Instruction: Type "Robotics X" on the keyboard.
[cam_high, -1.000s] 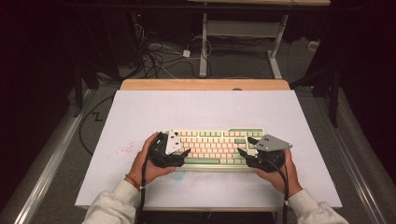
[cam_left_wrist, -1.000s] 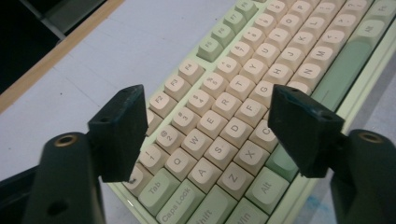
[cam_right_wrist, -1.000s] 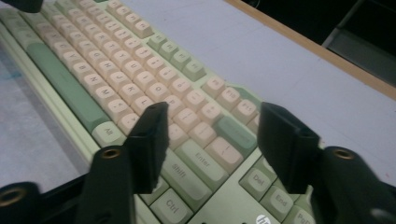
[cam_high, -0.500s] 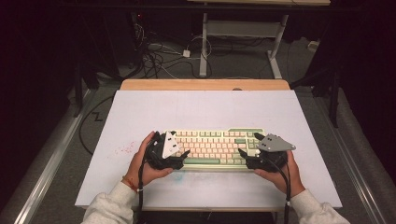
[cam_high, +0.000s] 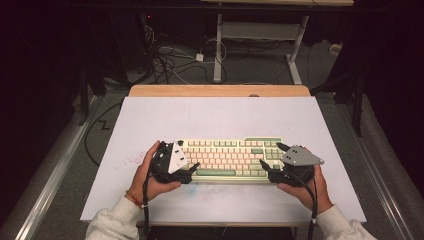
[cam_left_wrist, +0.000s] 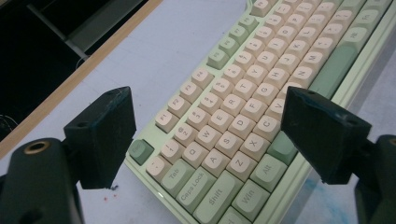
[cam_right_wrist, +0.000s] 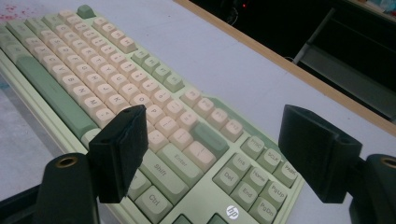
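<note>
Keyboard (cam_high: 227, 159) sits flat on table (cam_high: 215, 117), near front edge, squared to person. Left tongs (cam_high: 192, 170) at its left end, right tongs (cam_high: 266, 170) at right end; both wide, jaws just opened, straddling corners w/o pressing. Judgement: keyboard placed & let go; remaining work seems only pulling hands back.

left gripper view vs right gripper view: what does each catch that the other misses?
Left gripper view alone: the keyboard's left end, with the Tab, Caps Lock and Win keys. Right gripper view alone: its right end, with the Enter key, the Home/End block and an HP logo. Shared: the green spacebar, the pale table and its wooden far edge. Each looks past its own open jaws.
</note>
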